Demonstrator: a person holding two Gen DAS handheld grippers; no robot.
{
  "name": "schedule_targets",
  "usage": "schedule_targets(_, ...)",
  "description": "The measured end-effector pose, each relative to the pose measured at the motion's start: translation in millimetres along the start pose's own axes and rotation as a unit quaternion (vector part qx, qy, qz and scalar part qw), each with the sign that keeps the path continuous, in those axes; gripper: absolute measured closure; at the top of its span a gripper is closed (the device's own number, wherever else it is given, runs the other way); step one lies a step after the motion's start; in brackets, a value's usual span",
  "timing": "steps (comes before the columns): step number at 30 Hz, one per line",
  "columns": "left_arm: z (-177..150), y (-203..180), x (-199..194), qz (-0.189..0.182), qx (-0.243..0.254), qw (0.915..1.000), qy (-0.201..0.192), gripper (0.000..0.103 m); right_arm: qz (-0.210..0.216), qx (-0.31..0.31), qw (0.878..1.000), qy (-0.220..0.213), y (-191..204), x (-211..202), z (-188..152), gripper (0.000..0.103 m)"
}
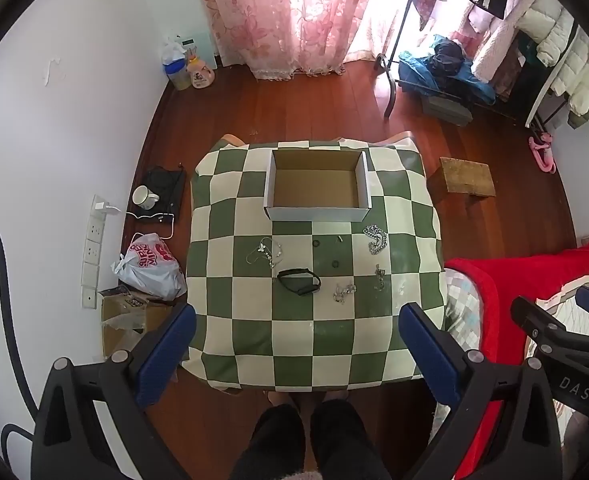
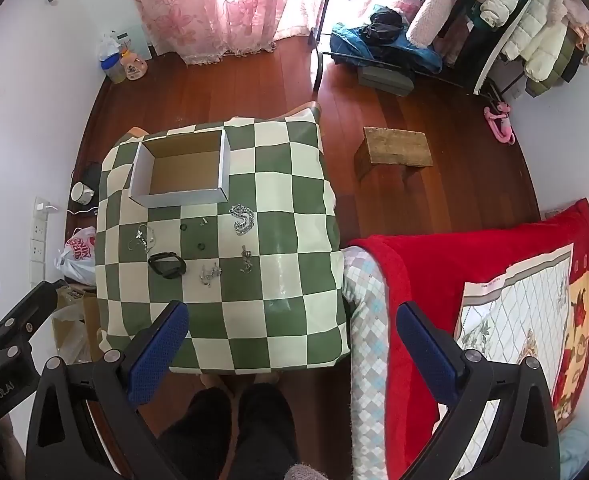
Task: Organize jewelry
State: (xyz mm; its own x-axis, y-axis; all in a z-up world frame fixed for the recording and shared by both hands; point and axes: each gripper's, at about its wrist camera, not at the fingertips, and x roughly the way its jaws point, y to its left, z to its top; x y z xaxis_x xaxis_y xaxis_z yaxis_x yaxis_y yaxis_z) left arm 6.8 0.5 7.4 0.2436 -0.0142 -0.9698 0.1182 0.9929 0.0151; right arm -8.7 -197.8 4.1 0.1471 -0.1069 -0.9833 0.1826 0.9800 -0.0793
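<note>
Only the right wrist view shows the red blanket [image 2: 434, 280] fully. Left tongs [image 1: 296, 344] and right tongs [image 2: 292, 340] gape wide, empty, above the desk [image 1: 314, 344]; jewelry [image 1: 374, 240] lies before the box [image 1: 317, 213].

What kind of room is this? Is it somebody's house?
Most likely a bedroom in a home: a bed with a red blanket, coats on a clothes rack, and pink curtains over the window.

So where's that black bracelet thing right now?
The black band lies on the checkered tablecloth, near the middle of the left wrist view, in front of the open cardboard box. A thin butterfly necklace sits just behind-left; a small silver piece lies to its right.
</note>
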Motion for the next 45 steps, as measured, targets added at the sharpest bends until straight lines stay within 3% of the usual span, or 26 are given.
schedule_targets(45,4,2,-7,0.001,-0.004,1.0,-0.008,0.0,0.003,-0.001,1.0,-0.007,4,-11,-8,0.0)
